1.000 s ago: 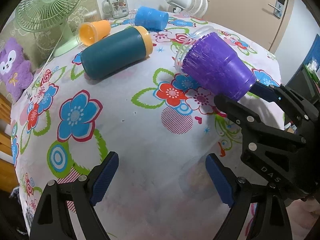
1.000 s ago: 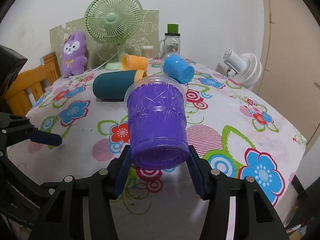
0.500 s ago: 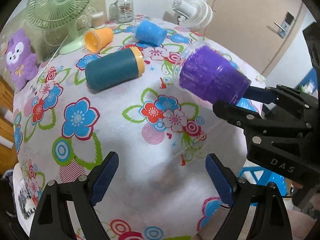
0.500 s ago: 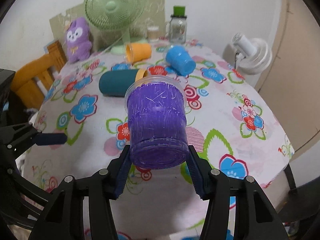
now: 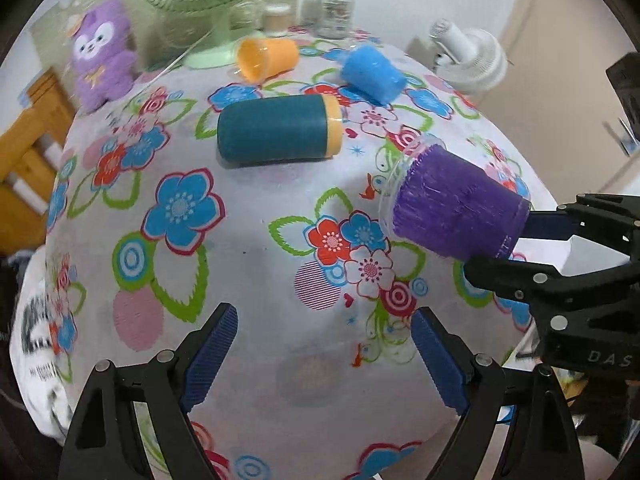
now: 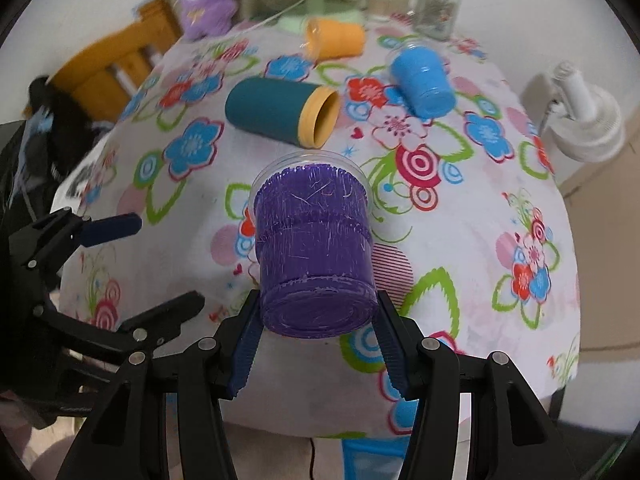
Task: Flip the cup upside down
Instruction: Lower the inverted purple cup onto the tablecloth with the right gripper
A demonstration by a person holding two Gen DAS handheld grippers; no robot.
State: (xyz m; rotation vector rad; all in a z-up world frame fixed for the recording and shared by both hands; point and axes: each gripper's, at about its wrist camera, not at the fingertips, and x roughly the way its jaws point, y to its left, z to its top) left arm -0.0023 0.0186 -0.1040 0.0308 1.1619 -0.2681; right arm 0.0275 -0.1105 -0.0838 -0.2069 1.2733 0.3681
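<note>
Purple cup (image 6: 314,248) | clamped near base by right hand-held gripper (image 6: 316,344), held clear above flowered surface (image 5: 256,272), rim pointing far and slightly down | left hand-held gripper (image 5: 324,356) spread wide, holding nothing | lifted, part-tilted; full inversion and set-down rim-first remaining

Scratched purple cup (image 6: 314,250) (clear rim), tilted mouth-forward above floral tablecloth (image 6: 460,220)

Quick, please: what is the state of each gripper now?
Left gripper: open, holding nothing.
Right gripper: closed on the purple cup, above the table.
</note>
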